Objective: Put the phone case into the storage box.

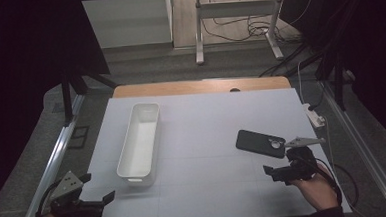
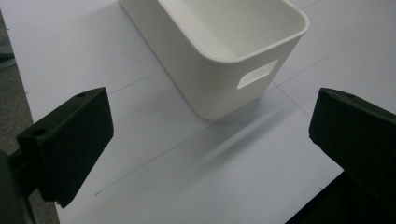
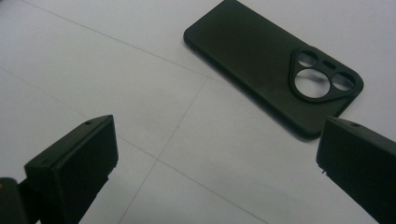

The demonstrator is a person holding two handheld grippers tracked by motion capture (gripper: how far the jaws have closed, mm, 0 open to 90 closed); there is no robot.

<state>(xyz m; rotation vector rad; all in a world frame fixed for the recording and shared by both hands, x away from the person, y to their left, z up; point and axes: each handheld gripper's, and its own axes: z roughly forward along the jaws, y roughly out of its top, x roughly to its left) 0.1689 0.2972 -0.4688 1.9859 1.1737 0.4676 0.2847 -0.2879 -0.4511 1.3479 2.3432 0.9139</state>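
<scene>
Right gripper jaws stood wide apart, empty, just short of phone case lying flat on table. Risk, judged: thin case could slide or slip from jaws, lying so flat. Left gripper jaws apart, empty, near bin. Bin was empty.

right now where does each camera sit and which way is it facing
high view: above the person's side, looking forward and down on the table; both hands, left tool and right tool show.
left gripper view: rides the left tool, looking past its open jaws at the white bin.
right gripper view: rides the right tool, looking past its open jaws at the black phone case.
shared: the high view also holds the bin and the case.
</scene>
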